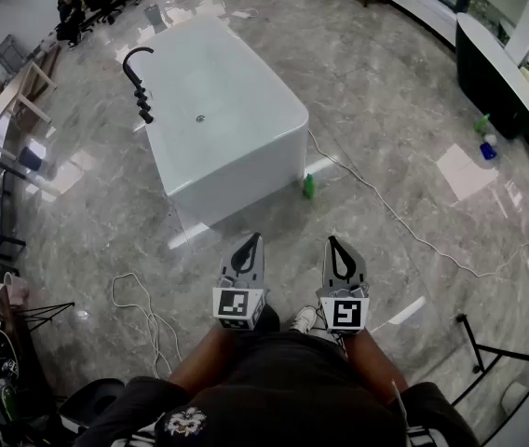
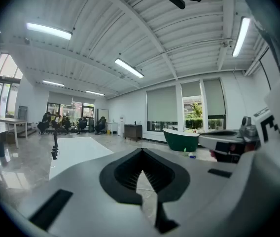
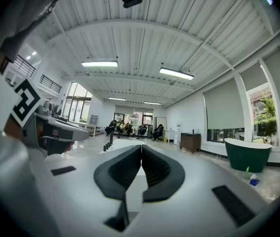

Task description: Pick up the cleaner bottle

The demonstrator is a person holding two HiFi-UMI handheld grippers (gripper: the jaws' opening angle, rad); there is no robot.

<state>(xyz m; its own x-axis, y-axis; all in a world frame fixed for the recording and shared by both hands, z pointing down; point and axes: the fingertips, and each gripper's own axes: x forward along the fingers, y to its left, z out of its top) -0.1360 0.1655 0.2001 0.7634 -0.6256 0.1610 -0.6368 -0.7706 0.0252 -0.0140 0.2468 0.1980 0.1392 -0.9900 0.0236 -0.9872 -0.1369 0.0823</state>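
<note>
The left gripper (image 1: 250, 242) and right gripper (image 1: 334, 244) are both closed tight, holding nothing, well apart from the green bottle (image 1: 308, 186) on the floor by the bathtub (image 1: 246, 161) corner

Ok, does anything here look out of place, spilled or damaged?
A small green bottle stands on the bare floor at the near corner of the white bathtub, and a loose white cable trails across the floor beside it. Nothing looks spilled or broken.

Head view downward, gripper views level, sharing bathtub (image 1: 227, 110)
</note>
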